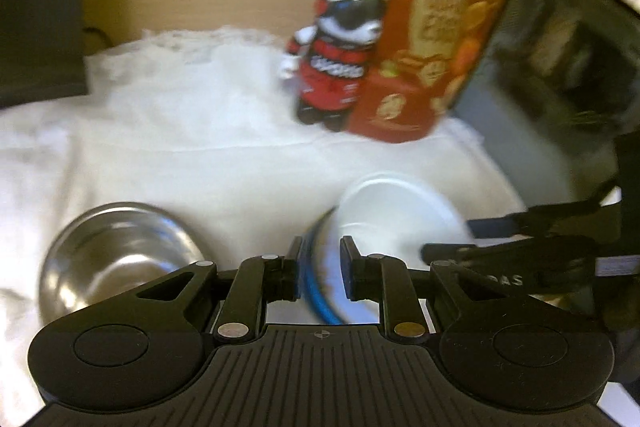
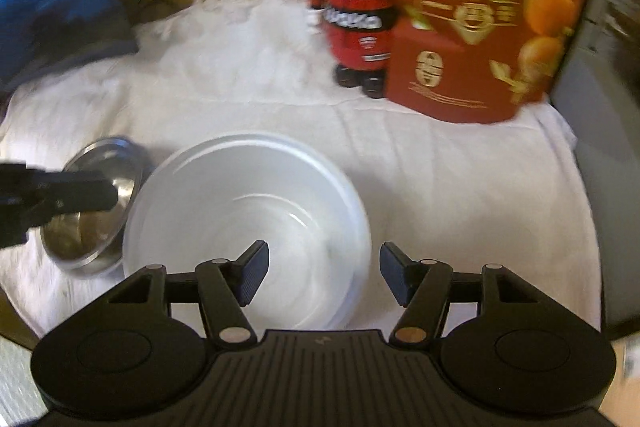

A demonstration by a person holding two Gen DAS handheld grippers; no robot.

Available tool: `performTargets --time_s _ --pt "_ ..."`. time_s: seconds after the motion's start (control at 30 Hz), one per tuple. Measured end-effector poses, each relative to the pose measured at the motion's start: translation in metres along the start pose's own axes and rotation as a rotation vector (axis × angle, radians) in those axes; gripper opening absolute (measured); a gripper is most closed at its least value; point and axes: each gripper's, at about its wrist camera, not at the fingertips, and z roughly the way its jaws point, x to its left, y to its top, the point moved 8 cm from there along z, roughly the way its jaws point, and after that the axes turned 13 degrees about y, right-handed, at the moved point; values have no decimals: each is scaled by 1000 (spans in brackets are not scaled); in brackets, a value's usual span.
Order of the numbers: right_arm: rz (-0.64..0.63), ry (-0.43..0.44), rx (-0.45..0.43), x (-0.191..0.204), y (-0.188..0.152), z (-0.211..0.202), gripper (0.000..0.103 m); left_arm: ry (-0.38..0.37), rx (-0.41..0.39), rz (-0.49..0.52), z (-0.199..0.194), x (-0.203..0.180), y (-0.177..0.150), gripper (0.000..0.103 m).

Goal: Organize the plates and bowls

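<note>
Nearest the left wrist camera, the left gripper [image 1: 320, 267] is clamping its narrow jaws on the rim of a blue-rimmed plate [image 1: 320, 287], which is tilting on edge between the pads. Just beyond it, a white bowl [image 1: 396, 211] is sitting on the white cloth [image 1: 180, 131], with a steel bowl [image 1: 116, 255] lying apart to the left. From the right wrist camera, the right gripper [image 2: 324, 275] is hanging over the near side of the white bowl [image 2: 248, 227], jaws standing well apart and gripping nothing; whether either pad is touching the bowl cannot be told. The left gripper's dark fingers are reaching in at the left edge of that view, in front of the steel bowl [image 2: 96, 211]. Farther back, a panda figurine [image 2: 352, 7] and a red box [image 2: 480, 19] are standing side by side against the wall.

Judging by the layout, the sorting is looking early: the plate is in hand and unplaced, and the two bowls are sitting separately, not yet nested or stacked.
</note>
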Motion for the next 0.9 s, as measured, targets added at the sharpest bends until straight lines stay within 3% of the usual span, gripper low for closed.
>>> performTargets --time_s 0.27,0.47,0.57,0.67,0.9 --pt "-55 77 61 -9 4 33 62 176 111 -61 26 12 -11 22" --pt "-31 110 110 -28 2 50 62 185 197 -145 51 15 -18 22" --pt "-23 130 150 -37 -1 61 62 197 201 -173 58 13 -20 18" --pt "-35 171 167 -39 1 66 63 201 193 -230 57 20 -17 21" --pt "-58 226 135 -33 15 60 63 194 120 -344 29 40 2 21"
